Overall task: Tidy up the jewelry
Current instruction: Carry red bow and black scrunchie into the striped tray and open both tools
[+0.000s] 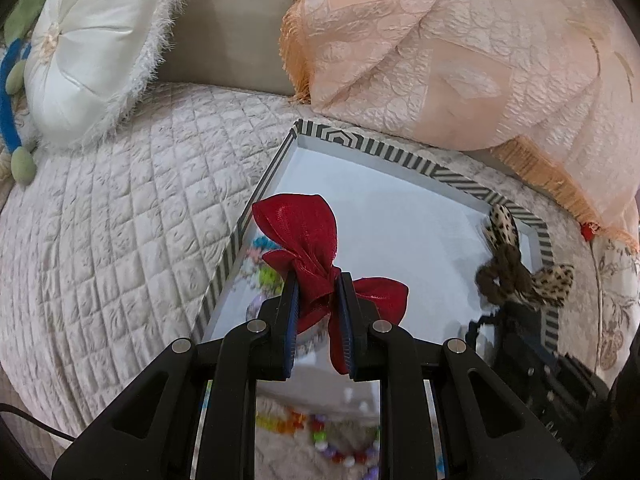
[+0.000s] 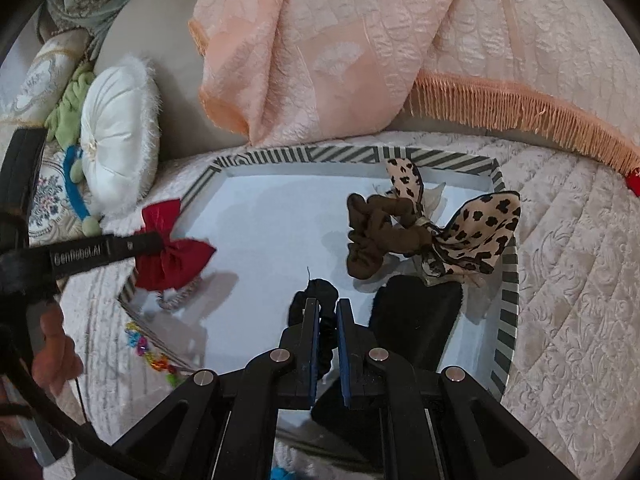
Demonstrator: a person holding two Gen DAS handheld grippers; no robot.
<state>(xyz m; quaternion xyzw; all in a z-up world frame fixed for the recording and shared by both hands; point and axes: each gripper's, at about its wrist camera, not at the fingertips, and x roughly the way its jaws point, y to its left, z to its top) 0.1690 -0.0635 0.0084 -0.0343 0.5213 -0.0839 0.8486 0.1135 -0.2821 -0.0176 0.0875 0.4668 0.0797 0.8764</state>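
Observation:
My left gripper is shut on a red bow and holds it above the left edge of a white tray with a striped rim. In the right wrist view the left gripper and the red bow hang over the tray's left rim. My right gripper is shut on a black scrunchie just above the tray floor. A brown scrunchie with a leopard-print bow lies in the tray's far right part; it also shows in the left wrist view.
A colourful bead string lies on the quilted cover by the tray's near left corner. A beaded band lies in the tray under the red bow. A white round cushion and a peach fringed blanket border the tray.

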